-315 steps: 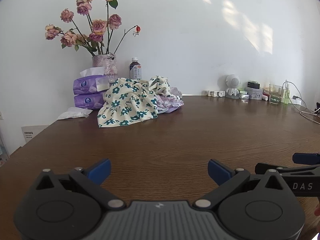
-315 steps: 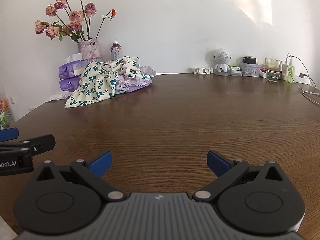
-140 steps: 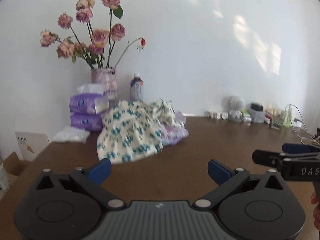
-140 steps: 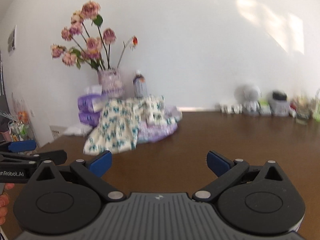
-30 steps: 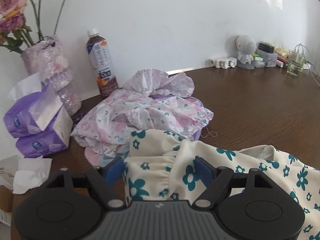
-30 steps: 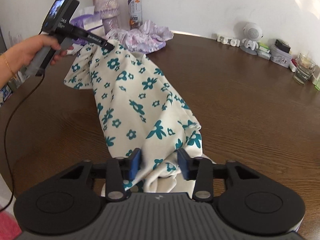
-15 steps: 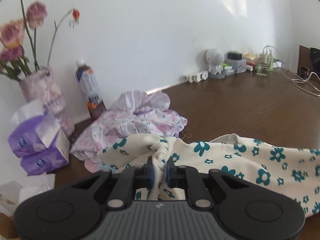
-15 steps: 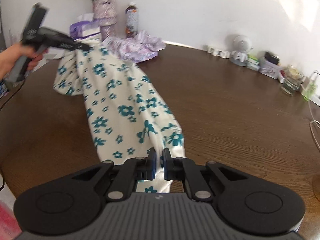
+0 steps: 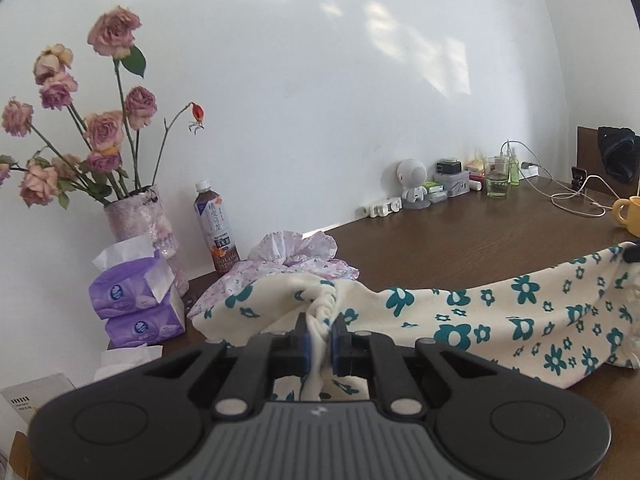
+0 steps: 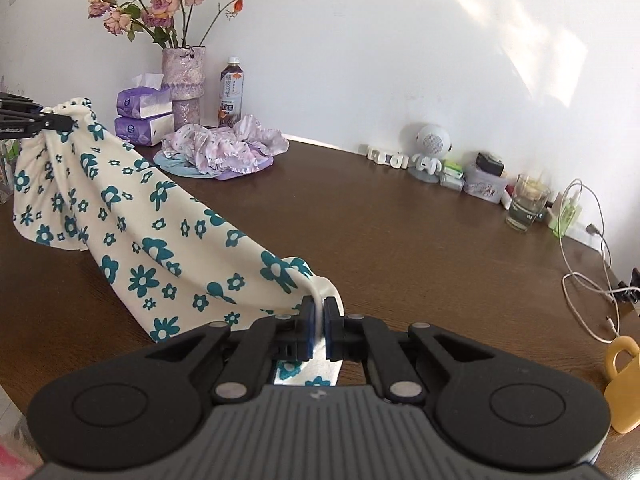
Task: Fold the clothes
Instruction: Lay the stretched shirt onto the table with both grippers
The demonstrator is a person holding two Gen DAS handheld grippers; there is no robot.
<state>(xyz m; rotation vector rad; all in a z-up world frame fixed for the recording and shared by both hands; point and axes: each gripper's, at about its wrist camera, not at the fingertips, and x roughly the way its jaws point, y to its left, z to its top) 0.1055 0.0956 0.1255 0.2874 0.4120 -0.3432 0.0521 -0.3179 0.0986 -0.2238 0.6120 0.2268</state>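
At the far left, tissue packs (image 10: 145, 114) sit stacked by a vase (image 10: 185, 80) of roses, with a bottle (image 10: 231, 93) beside it. The left gripper (image 9: 320, 340) is clamped tight on the gathered edge of the floral garment (image 10: 132, 236). That cloth stretches, sagging, above the table (image 10: 400, 232) to the right gripper (image 10: 319, 330), whose jaws pinch its other end. Behind it, a pink ruffled garment (image 10: 224, 150) lies crumpled near the bottle. Further right along the wall stand a white figurine (image 10: 430, 156), a glass (image 10: 524, 208) and cables (image 10: 592, 272); a yellow mug (image 10: 624, 384) sits at the right edge.
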